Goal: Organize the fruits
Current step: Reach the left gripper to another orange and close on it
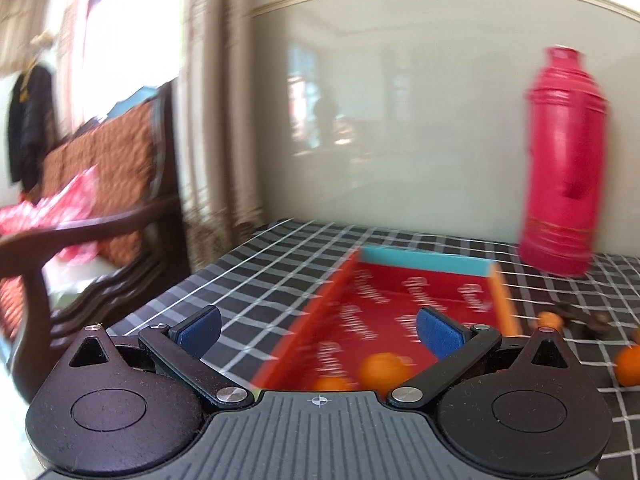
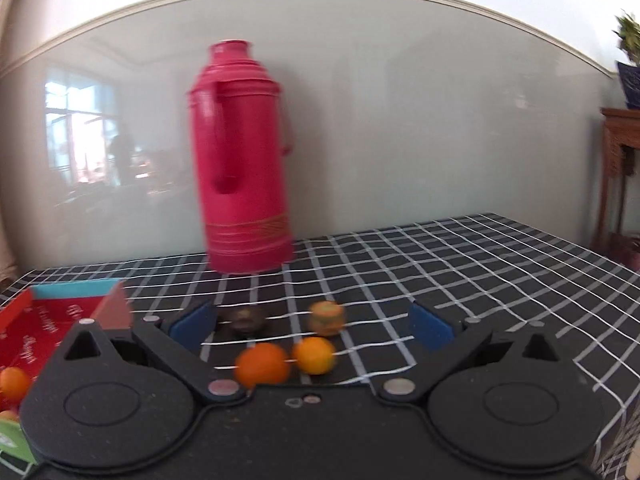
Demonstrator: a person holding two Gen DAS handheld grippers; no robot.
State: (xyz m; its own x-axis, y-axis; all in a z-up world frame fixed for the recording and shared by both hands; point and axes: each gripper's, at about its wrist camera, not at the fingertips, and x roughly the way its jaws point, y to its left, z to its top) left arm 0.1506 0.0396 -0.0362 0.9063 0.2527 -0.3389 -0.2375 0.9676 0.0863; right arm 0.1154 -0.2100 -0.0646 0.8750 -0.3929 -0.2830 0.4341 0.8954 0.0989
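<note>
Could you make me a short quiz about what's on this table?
1. True or false: the red tray already has oranges in it.
2. What tall thing stands by the wall? A) a green vase B) a pink flask C) a white lamp
3. Fill in: the right gripper has its fingers ____, with nothing held between them.

Key:
1. True: an orange lies in the tray, and another beside it.
2. B, the pink flask, upright on the checked tablecloth.
3. Open.
</note>
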